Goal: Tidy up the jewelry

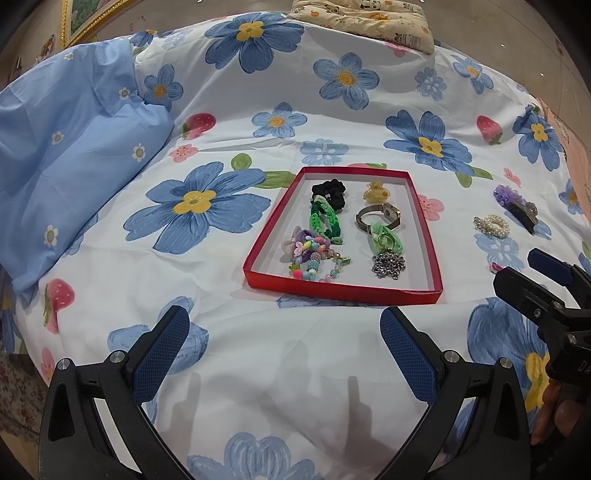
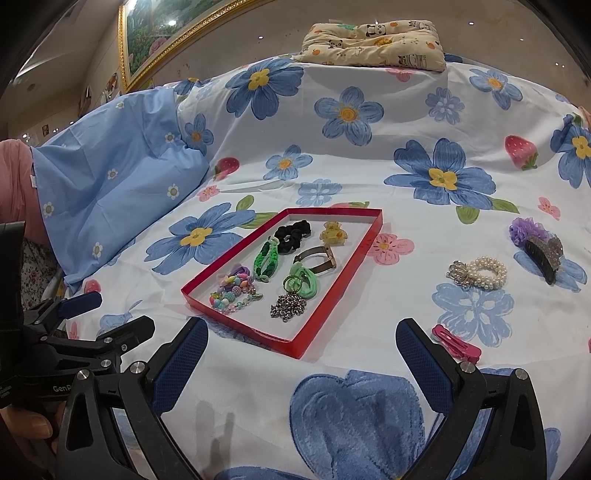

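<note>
The red tray (image 1: 424, 236) lies on the bed (image 1: 229, 350), long axis running away from the cameras. Both the left tongs (image 1: 284, 354) and right tongs (image 2: 301, 365) gape wide, empty. Right of the tray, the pink clip (image 2: 458, 345) sits partly hidden behind a fingertip.

— What's the setting?
— A bed under a white quilt (image 2: 369, 177) printed with blue flowers and strawberries, a panda-print cushion (image 2: 373, 42) at its far end.
— The wall?
— Beige, with a gold-framed painting (image 2: 155, 35).
</note>
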